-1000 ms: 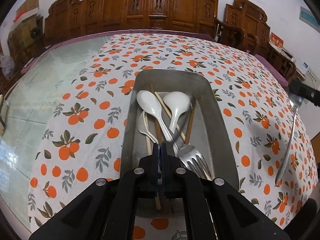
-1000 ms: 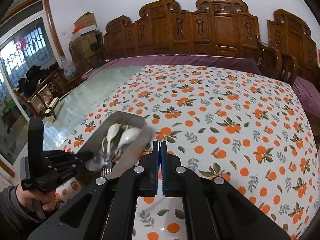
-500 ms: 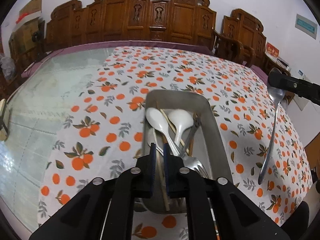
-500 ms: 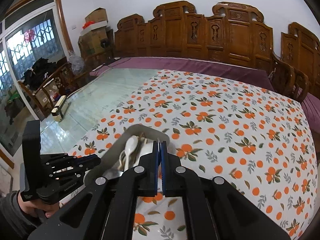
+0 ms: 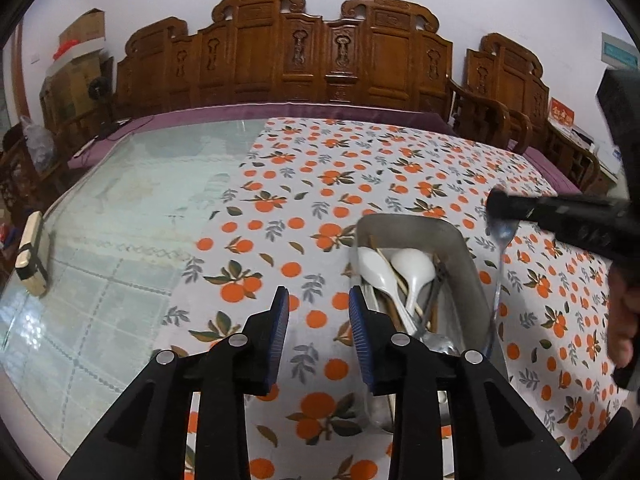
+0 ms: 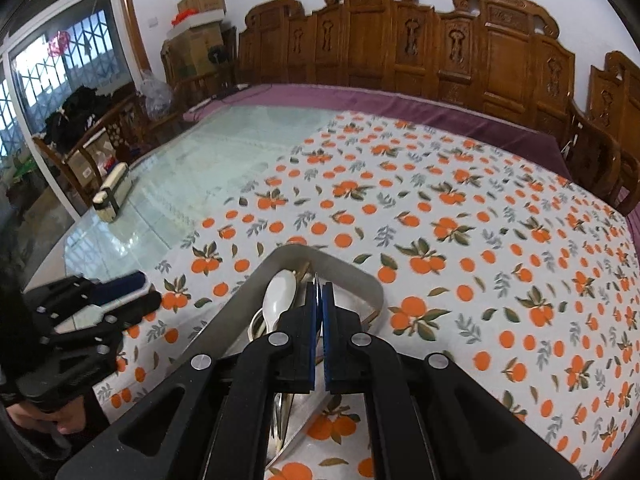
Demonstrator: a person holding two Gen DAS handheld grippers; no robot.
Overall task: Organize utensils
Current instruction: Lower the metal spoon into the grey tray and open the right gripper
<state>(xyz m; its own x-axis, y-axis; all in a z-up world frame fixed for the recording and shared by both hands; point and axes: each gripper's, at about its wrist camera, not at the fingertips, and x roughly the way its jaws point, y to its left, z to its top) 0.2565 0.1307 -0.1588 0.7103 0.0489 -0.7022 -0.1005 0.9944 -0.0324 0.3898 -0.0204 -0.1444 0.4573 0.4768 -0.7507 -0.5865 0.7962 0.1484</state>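
Note:
A metal tray [image 5: 472,268] on the orange-print tablecloth holds white spoons [image 5: 412,270], chopsticks and metal cutlery. My left gripper [image 5: 316,320] is open and empty, just left of the tray. My right gripper [image 6: 320,300] is shut on a metal spoon [image 5: 500,264], which hangs bowl-up over the tray's right rim. In the right wrist view the tray [image 6: 360,276] lies under the fingers and a white spoon [image 6: 280,292] shows; the held spoon is only a thin edge between the pads. The left gripper also shows in that view [image 6: 120,292].
The tablecloth [image 6: 460,220] covers the right part of the glass-topped table [image 5: 120,220]. A small cream and black box [image 5: 30,256] sits at the table's left edge. Carved wooden chairs [image 5: 320,52] line the far side.
My left gripper has opened and moved left off the tray. My right gripper has carried the metal spoon in over the tray's right rim.

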